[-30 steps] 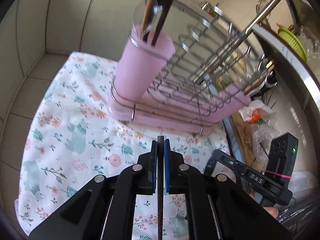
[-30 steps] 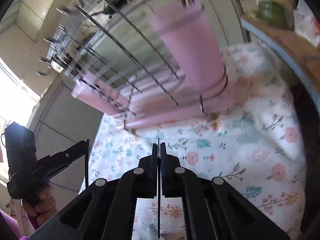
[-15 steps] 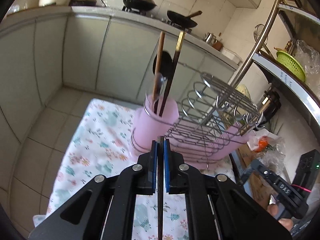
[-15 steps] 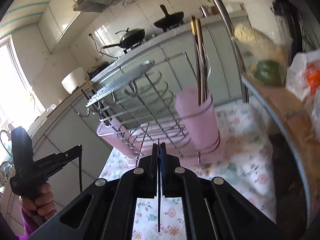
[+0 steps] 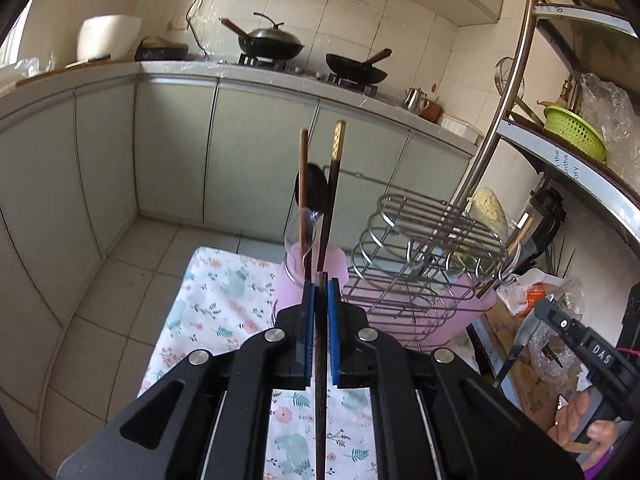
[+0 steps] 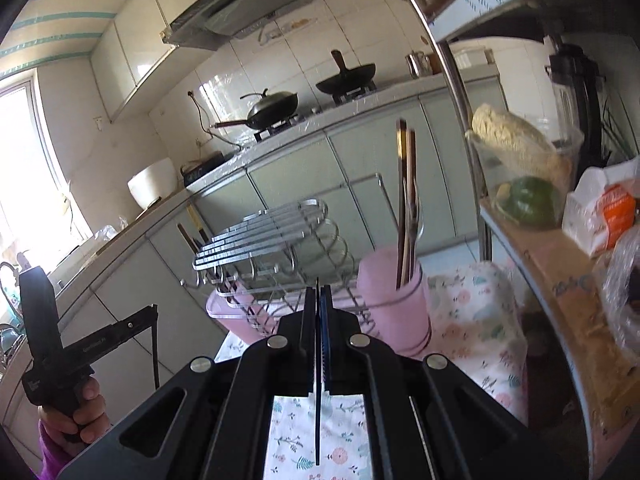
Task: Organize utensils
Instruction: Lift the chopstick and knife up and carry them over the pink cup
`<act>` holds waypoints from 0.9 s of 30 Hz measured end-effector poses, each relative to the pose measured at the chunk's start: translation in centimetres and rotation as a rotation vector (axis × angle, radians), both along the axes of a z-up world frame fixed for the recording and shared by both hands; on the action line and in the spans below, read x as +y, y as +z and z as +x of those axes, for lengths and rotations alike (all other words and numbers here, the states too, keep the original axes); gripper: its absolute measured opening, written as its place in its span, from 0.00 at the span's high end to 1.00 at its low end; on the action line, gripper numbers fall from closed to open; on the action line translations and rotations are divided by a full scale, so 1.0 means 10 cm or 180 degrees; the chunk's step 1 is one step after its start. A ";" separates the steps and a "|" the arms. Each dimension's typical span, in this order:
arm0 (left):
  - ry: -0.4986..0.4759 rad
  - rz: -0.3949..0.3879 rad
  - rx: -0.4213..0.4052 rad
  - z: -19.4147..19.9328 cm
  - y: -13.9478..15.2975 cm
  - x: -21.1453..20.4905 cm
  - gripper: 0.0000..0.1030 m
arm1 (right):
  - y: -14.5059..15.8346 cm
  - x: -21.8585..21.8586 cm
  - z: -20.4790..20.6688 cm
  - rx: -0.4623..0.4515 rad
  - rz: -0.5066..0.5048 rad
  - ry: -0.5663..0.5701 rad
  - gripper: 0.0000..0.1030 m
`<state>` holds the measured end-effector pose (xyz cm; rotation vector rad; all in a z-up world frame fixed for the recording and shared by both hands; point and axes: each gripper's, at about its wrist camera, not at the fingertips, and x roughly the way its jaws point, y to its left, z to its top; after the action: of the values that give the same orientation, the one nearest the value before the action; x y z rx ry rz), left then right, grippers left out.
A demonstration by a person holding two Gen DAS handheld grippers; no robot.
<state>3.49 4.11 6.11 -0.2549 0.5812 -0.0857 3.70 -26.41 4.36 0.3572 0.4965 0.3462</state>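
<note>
A pink utensil cup (image 5: 294,286) (image 6: 394,300) stands at one end of a wire dish rack (image 5: 424,248) (image 6: 272,240) on a pink tray. It holds chopsticks (image 5: 334,184) (image 6: 404,200), a clear spoon and a dark ladle. My left gripper (image 5: 320,286) is shut on a dark chopstick (image 5: 320,380) that runs back along the fingers; it is just in front of the cup. My right gripper (image 6: 319,292) is shut on a thin dark utensil (image 6: 318,400), seen edge-on, in front of the rack.
The rack sits on a floral cloth (image 5: 224,300) (image 6: 472,308). A metal shelf unit (image 5: 560,148) with a green basket and bags stands to the right. Kitchen cabinets (image 5: 160,152) and a stove with pans (image 5: 272,42) lie behind.
Both grippers have tilted up and pulled back from the rack, so the cup and rack now look smaller and lower. Both stay shut on their utensils.
</note>
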 end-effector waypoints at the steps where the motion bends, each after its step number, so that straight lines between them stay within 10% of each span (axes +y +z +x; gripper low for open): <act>1: -0.0006 0.0007 -0.0014 0.00 0.01 0.00 0.95 | 0.04 -0.01 0.00 -0.0028 -0.0004 -0.0010 0.98; 27: 0.0235 -0.0480 -0.1246 0.47 0.61 0.21 0.95 | 0.80 -0.24 0.32 -0.0959 -0.0144 -0.0442 0.98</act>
<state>8.18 6.21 12.21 -0.3946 0.1756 -0.1051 6.88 -28.80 12.32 0.2876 0.1828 0.2480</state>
